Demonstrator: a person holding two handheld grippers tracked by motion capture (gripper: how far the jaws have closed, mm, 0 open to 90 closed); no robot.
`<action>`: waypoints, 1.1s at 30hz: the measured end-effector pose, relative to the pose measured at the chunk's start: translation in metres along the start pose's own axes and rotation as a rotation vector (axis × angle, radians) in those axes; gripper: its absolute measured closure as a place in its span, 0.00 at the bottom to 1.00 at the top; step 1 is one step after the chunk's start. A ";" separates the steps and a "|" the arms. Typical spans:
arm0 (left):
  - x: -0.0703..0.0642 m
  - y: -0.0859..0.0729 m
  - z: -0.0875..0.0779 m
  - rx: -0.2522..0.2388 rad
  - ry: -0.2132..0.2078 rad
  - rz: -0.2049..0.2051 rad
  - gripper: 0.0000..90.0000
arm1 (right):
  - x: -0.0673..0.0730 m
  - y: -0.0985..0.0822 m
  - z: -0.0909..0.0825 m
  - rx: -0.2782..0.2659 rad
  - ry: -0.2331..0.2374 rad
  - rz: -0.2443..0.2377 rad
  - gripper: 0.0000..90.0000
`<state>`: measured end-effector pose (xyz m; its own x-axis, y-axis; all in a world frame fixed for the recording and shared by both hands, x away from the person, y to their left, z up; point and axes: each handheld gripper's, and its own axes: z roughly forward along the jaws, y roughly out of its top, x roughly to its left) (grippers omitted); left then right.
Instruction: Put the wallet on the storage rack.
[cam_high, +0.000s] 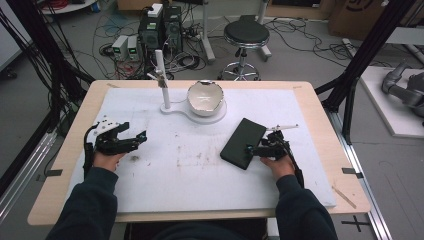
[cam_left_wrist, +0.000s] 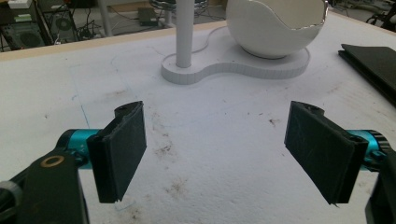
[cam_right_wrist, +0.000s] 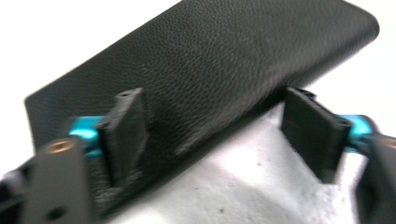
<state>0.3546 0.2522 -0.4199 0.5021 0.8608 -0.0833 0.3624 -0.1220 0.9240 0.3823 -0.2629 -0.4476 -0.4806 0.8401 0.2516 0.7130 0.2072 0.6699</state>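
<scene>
A flat black leather-look case (cam_high: 244, 142) lies at an angle on the white mat (cam_high: 175, 175), right of centre. My right gripper (cam_high: 253, 148) is at the case's near right edge, low over the mat. In the right gripper view the case (cam_right_wrist: 224, 60) runs across between the jaws: the left pad (cam_right_wrist: 123, 135) stands over its top and the right pad (cam_right_wrist: 313, 130) sits by its edge, with a gap showing, so my right gripper (cam_right_wrist: 215, 135) is open. My left gripper (cam_high: 134, 131) rests at the mat's left, wide open (cam_left_wrist: 215, 154) and holding nothing.
A white bowl (cam_high: 205, 97) with a broken-looking rim sits on a white base with an upright post (cam_high: 161, 75) at the back centre. A thin white stick (cam_high: 282, 128) lies just behind my right gripper. Beyond the table are a stool (cam_high: 245, 35), cables and boxes.
</scene>
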 end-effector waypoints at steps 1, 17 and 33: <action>0.000 0.000 0.000 0.000 0.001 0.000 0.23 | 0.000 0.001 0.000 0.000 0.019 0.005 0.42; -0.001 0.000 0.001 0.005 -0.001 0.001 0.24 | 0.003 0.003 0.011 -0.002 0.202 0.001 0.32; -0.002 -0.001 0.003 0.010 -0.009 0.005 0.25 | 0.013 0.006 0.012 0.033 0.149 -0.056 0.53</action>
<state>0.3557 0.2492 -0.4217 0.5108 0.8558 -0.0817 0.3676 -0.1316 0.9206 0.3863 -0.2449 -0.4487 -0.5885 0.7439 0.3167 0.6982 0.2702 0.6629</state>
